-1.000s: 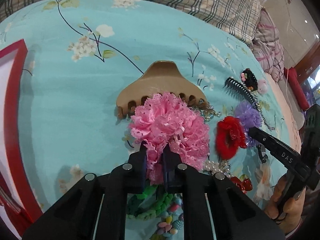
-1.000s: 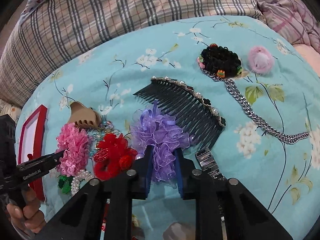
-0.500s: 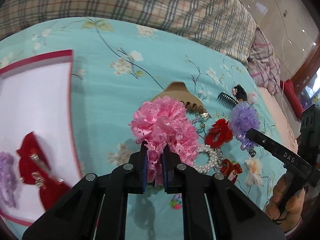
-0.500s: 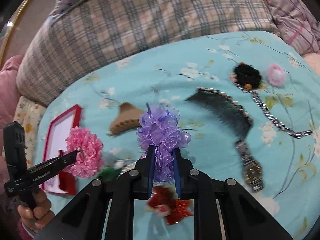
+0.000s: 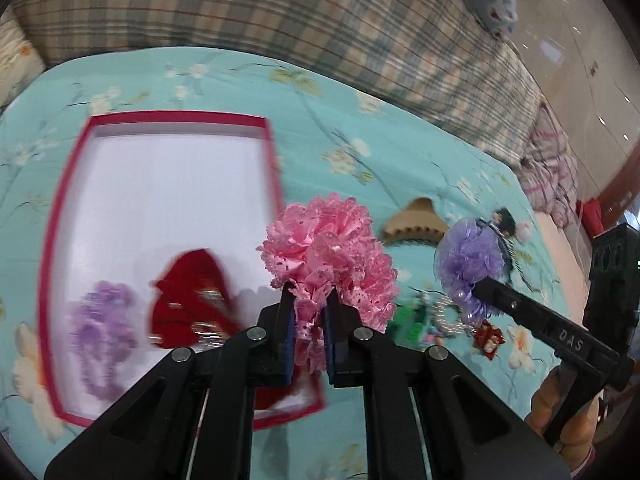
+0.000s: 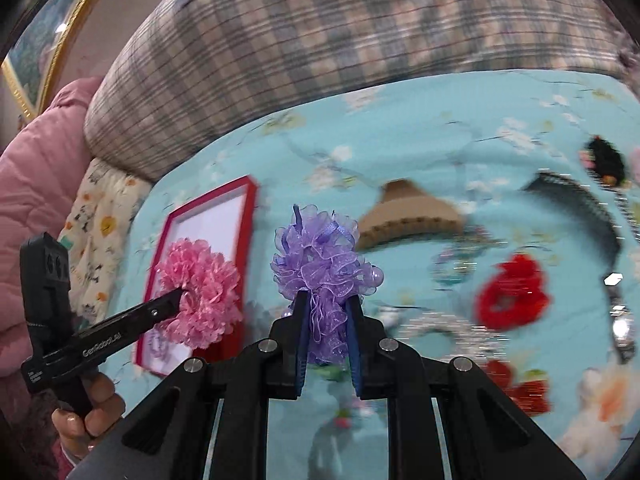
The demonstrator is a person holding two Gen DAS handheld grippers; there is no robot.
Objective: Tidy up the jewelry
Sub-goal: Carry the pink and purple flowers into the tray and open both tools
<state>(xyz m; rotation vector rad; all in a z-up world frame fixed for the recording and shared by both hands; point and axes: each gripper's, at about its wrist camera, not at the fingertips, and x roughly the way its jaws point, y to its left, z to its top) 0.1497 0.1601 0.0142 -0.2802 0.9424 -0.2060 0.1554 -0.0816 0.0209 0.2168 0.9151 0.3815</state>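
My left gripper [image 5: 307, 312] is shut on a pink lace scrunchie [image 5: 330, 256], held above the right edge of a red-rimmed white box [image 5: 172, 200]. The box holds a red bow [image 5: 188, 308] and a purple scrunchie [image 5: 100, 320]. My right gripper [image 6: 326, 312] is shut on a purple organza scrunchie [image 6: 324, 260], lifted over the turquoise floral bedspread [image 6: 420, 128]. In the right wrist view the pink scrunchie [image 6: 198, 288] hangs in front of the box [image 6: 224, 216]. In the left wrist view the purple organza scrunchie [image 5: 470, 264] sits at the right.
A tan claw clip [image 6: 408, 216], red scrunchie [image 6: 514, 292], black comb [image 6: 576, 204], pearl bracelet [image 6: 440, 332] and a watch [image 6: 622, 320] lie on the bedspread. A plaid pillow [image 6: 360, 32] lines the far edge. A pink jacket [image 6: 36, 184] is at left.
Both grippers lifted their scrunchies off the pile and carried them left toward the red-rimmed box. The box now fills the left wrist view; the pile has slid right.
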